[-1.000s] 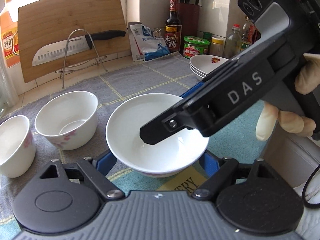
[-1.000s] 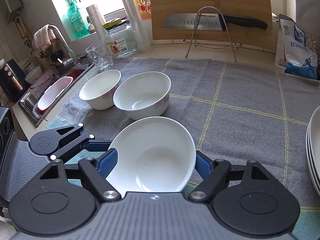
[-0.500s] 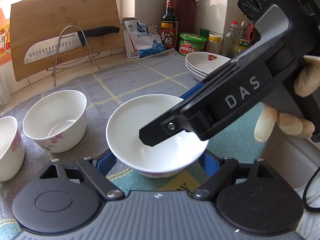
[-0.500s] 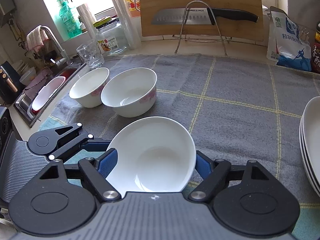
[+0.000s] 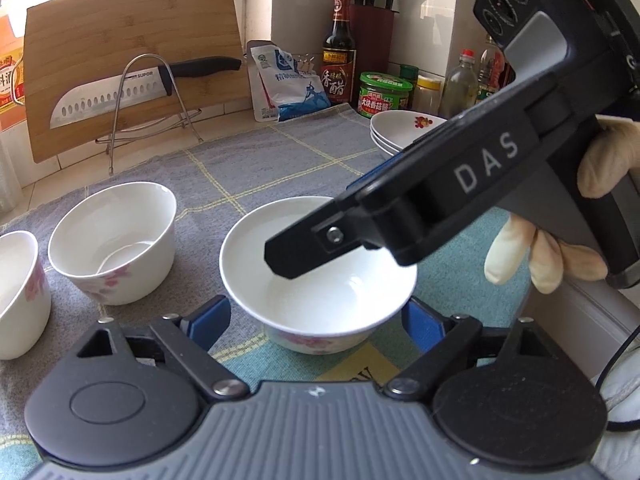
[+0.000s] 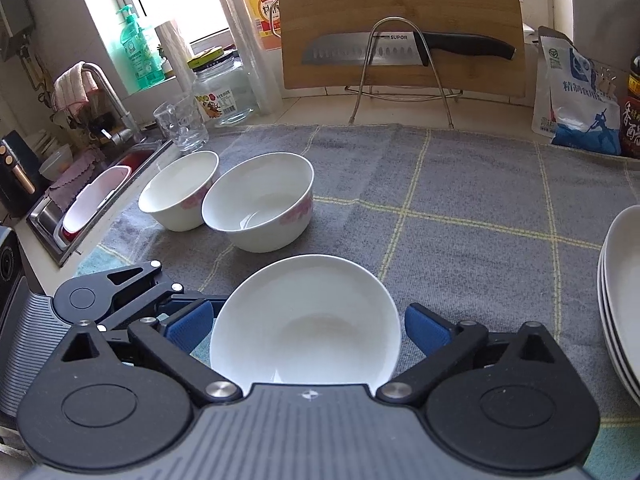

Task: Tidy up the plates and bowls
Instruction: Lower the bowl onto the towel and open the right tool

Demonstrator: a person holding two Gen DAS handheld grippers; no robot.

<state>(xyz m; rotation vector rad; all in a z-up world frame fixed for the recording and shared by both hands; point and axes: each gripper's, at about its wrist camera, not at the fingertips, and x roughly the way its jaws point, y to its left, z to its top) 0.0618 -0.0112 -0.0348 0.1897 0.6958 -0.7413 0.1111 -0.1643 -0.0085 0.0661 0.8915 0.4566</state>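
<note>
White shallow bowl [image 5: 320,276] sits between both tongs, left tongs [image 5: 316,316] and right tongs [image 6: 306,326] spread wide, gripping nothing; two deeper bowls [image 6: 258,208] nearby.

Both wrist views look forward low over the grey cloth [image 5: 256,160], close on the shallow bowl [image 5: 316,276] [image 6: 306,328]. The left faces the condiment corner, the right the sink side; both share the cutting board [image 5: 132,52] [image 6: 400,8] and two deep bowls
</note>
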